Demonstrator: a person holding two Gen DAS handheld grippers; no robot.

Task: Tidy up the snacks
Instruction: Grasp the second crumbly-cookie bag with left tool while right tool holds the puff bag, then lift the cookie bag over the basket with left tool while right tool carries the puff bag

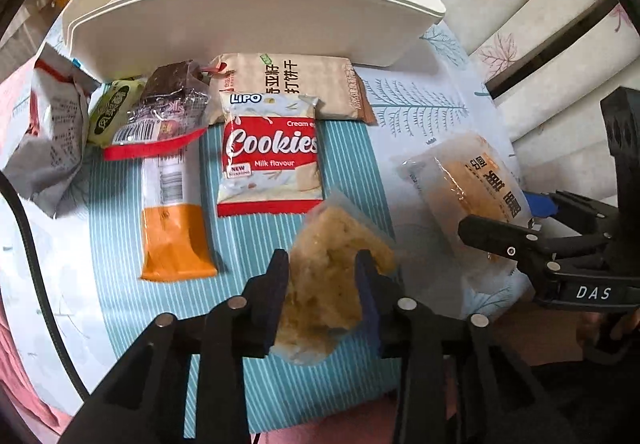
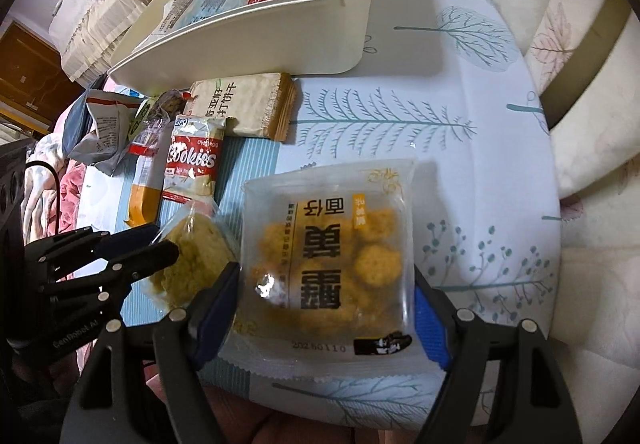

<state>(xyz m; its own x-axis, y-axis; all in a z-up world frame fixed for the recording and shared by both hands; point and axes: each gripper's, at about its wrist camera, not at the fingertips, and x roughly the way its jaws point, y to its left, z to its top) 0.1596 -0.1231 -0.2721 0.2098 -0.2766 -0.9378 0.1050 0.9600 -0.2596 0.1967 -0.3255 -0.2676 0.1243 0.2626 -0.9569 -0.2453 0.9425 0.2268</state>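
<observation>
My left gripper (image 1: 322, 264) is shut on a clear packet of pale crumbly cake (image 1: 332, 276), held above the table; it also shows in the right wrist view (image 2: 192, 260). My right gripper (image 2: 326, 296) is closed on the sides of a clear packet of round golden crackers (image 2: 332, 256), also seen in the left wrist view (image 1: 468, 180). A white storage bin (image 1: 248, 12) stands at the back with a few snacks inside. In front of it lie a red Cookies packet (image 1: 270, 156), an orange-and-white bar (image 1: 172, 212) and a beige biscuit pack (image 1: 288, 80).
A crumpled grey-white bag (image 1: 52, 132), a green packet (image 1: 112, 112) and a dark clear-wrapped snack (image 1: 168, 100) lie at the left. The table has a leaf-print cloth (image 2: 400, 112) with a striped blue mat (image 1: 104, 204). A cushioned seat back (image 2: 592, 164) stands to the right.
</observation>
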